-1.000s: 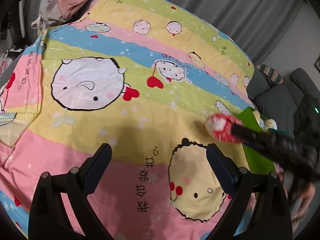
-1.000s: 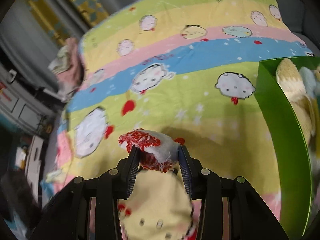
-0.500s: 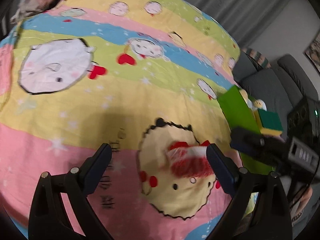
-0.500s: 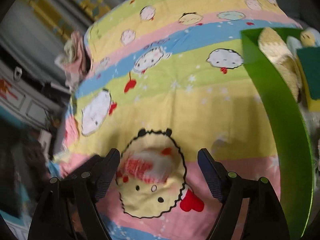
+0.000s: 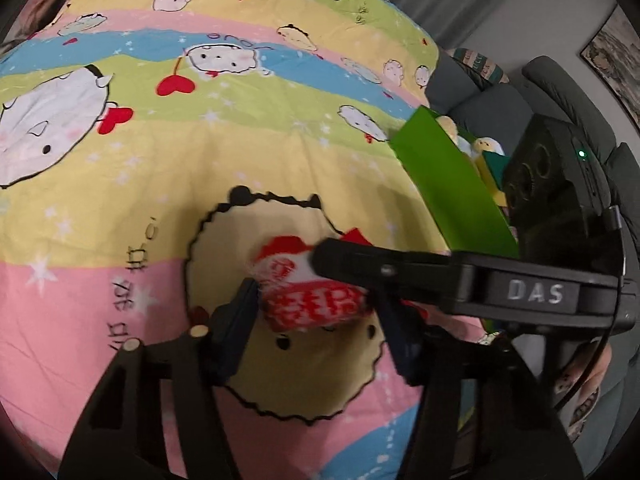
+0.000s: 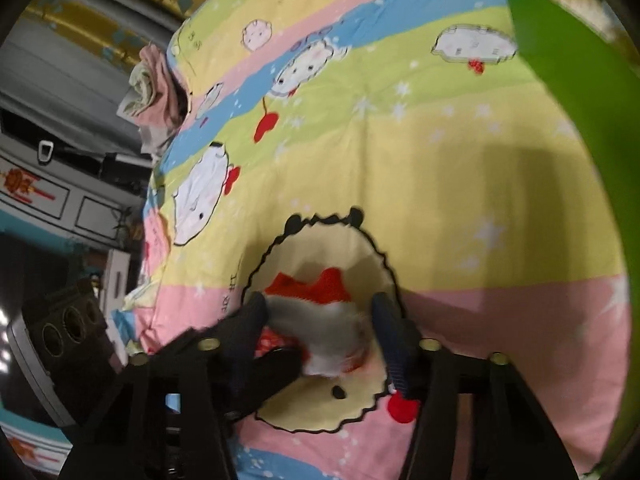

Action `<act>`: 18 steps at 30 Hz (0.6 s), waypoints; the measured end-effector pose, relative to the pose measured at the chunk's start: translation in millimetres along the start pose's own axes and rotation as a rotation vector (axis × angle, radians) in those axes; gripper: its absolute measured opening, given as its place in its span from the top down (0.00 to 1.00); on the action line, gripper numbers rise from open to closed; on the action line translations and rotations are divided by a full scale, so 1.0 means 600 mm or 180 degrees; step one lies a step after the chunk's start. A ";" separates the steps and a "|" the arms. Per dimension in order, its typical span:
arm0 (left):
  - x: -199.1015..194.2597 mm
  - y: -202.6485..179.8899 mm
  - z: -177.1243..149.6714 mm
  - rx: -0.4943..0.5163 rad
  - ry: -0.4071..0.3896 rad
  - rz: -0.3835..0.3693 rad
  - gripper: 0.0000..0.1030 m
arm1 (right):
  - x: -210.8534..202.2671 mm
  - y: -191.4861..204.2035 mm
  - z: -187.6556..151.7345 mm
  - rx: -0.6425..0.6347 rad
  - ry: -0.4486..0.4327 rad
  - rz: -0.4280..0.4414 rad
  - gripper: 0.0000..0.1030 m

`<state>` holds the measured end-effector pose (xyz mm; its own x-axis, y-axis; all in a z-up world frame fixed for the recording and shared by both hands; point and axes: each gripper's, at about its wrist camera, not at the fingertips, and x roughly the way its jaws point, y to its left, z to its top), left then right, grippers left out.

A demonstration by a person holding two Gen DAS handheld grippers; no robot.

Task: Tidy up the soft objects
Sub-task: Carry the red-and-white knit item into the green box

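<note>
Right now both grippers are crowding the same small thing: a red-and-white soft toy (image 5: 312, 292) lying on the bed's striped cartoon quilt (image 5: 240, 140), on top of the yellow round-faced print. The left gripper (image 5: 316, 312) is bracketing it from below in its own view, its fingers (image 5: 236, 320) having just been closing, and the toy is sitting between them with its edges meeting or nearly meeting the pads; motion blur is hiding whether they are actually pressing. The right gripper (image 6: 320, 332) is coming in across it, its fingers (image 6: 388, 332) also having just been closing with the toy (image 6: 320, 324) between them, and one side appears to be touching the white fluff while the other is not clearly on it, so a firm grip cannot be told there either.

The main risk, as I judge it, is the two pairs of fingers colliding or tugging against each other, since one right finger is already lying over the toy's top edge in the left view. A plush this soft may also squash and slip out if only fluff is being pinched. The quilt underneath could be caught along with it. The green box (image 5: 448, 188), already holding other plush pieces, is standing near on the right, so a loose hold may be dropping the toy short of its rim.
</note>
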<state>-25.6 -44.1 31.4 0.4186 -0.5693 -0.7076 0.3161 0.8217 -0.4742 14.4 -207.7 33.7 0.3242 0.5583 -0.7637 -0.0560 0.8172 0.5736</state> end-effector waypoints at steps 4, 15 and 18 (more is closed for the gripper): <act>-0.014 -0.028 0.007 0.0095 -0.0063 0.0061 0.45 | -0.014 0.006 -0.007 -0.0049 -0.0080 0.0013 0.55; -0.053 -0.244 0.056 0.0964 -0.0578 -0.0243 0.43 | -0.248 -0.010 -0.018 -0.0048 -0.1157 0.0060 0.55; -0.029 -0.292 0.063 0.1090 -0.0544 -0.0385 0.43 | -0.308 -0.036 -0.028 0.0030 -0.1472 -0.0086 0.55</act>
<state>-56.0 -179.1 146.9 0.4874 -0.6812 -0.5463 0.6252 0.7090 -0.3263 -60.2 -326.0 157.5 0.7127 0.4125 -0.5674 -0.0337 0.8281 0.5596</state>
